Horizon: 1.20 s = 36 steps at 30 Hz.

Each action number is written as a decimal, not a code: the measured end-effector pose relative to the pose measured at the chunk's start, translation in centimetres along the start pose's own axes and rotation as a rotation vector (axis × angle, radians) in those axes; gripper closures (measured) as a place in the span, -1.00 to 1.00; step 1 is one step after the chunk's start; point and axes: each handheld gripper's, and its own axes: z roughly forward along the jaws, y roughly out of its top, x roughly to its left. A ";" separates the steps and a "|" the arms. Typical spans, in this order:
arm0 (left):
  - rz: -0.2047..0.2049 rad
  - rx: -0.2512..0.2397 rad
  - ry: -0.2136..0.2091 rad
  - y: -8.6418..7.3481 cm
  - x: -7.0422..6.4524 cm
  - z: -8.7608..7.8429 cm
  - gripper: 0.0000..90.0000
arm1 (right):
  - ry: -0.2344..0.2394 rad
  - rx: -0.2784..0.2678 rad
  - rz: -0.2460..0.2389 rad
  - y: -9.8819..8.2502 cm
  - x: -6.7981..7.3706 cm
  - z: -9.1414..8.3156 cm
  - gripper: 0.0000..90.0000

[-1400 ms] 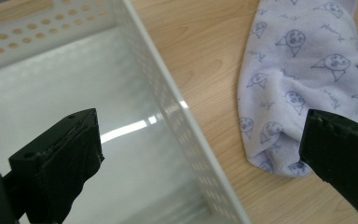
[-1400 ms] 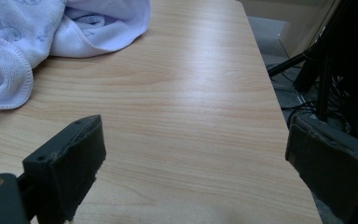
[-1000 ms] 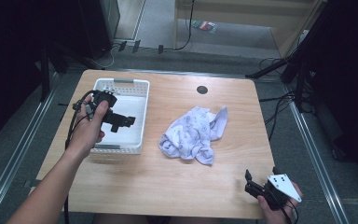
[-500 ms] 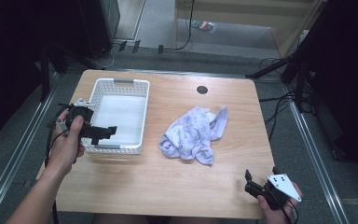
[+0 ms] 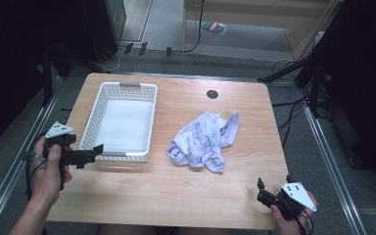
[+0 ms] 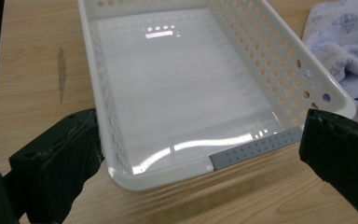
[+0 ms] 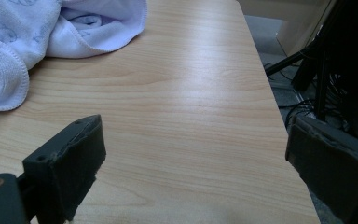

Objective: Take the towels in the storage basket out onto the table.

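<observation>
Item 1, left gripper [image 5: 94,151]: held at the table's near-left edge, jaws spread wide and empty, pointing toward 3 o'clock at the near short wall of the basket. In the left gripper view the two jaws stand either side of the basket's near end, not touching it.

Item 2, white basket [image 5: 98,107]: perforated plastic, nothing inside, on the left half of the table; its long axis runs 12 to 6 o'clock. Grey handle strip on the near rim [image 6: 254,148].

Item 3, lilac towel [image 5: 203,142]: crumpled heap at table centre, just beside the basket's right wall but apart from it (printed pattern too small to read).

Item 4, right gripper [image 5: 264,193]: at the near-right corner, jaws parted, holding nothing. The towel [image 7: 37,32] lies toward its 10 o'clock, well apart.

Item 5, wooden table [image 5: 176,196]: bare elsewhere, one round cable port at the far side.

Judgement: the towel lies nearer the right gripper's line of reach; the left is nearest the basket.
</observation>
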 end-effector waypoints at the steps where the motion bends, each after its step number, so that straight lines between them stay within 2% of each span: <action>1: 0.000 0.000 0.000 0.0 0.0 0.0 -1.00 | 0.000 0.000 0.001 0.0 0.0 0.0 -0.89; 2: -0.015 -0.028 -0.013 -0.9 0.5 -0.4 -1.00 | 0.001 0.000 0.001 0.0 0.0 0.0 -0.89; 6: -0.005 -0.066 -0.014 -2.5 0.9 -0.8 -1.00 | 0.000 0.001 0.002 0.0 0.0 0.0 -0.89; 7: -0.005 -0.084 -0.017 -3.1 1.1 -0.9 -1.00 | -0.002 0.006 -0.001 0.0 0.0 0.1 -0.89; 8: -0.005 -0.084 -0.017 -3.1 1.1 -0.9 -1.00 | -0.002 0.006 -0.001 0.0 0.0 0.1 -0.89; 10: -0.015 -0.126 -0.015 -4.5 1.6 -1.1 -1.00 | -0.004 0.010 0.007 0.0 0.0 0.1 -0.89; 11: -0.015 -0.126 -0.015 -4.5 1.6 -1.1 -1.00 | -0.004 0.010 0.007 0.0 0.0 0.1 -0.89; 13: -0.027 -0.158 -0.003 -5.9 2.3 -1.2 -1.00 | -0.004 0.011 0.007 0.0 0.0 0.1 -0.89; 16: -0.026 -0.170 0.014 -6.6 2.6 -1.3 -1.00 | -0.003 0.009 0.012 0.0 -0.1 0.1 -0.89; 18: -0.011 -0.205 0.031 -7.7 3.0 -1.4 -1.00 | -0.002 0.009 0.011 0.0 -0.1 0.1 -0.89; 19: -0.025 -0.234 0.038 -8.7 3.7 -1.5 -1.00 | -0.002 0.008 0.009 0.0 -0.1 0.1 -0.89; 22: -0.040 -0.244 0.045 -9.5 4.3 -1.3 -1.00 | -0.002 0.008 0.011 0.0 -0.1 0.1 -0.89; 25: -0.037 -0.223 0.048 -10.8 5.1 -0.9 -1.00 | -0.002 0.007 0.011 0.0 -0.1 0.1 -0.89; 29: -0.046 -0.213 0.038 -11.6 5.5 -0.8 -1.00 | -0.003 0.009 0.013 0.0 -0.1 0.1 -0.89; 33: 0.011 -0.193 0.047 -12.8 6.2 -1.0 -1.00 | -0.002 0.010 0.015 0.0 -0.1 0.1 -0.89; 36: -0.013 -0.194 0.033 -13.0 6.7 -1.1 -1.00 | -0.002 0.009 0.014 0.0 -0.1 0.0 -0.89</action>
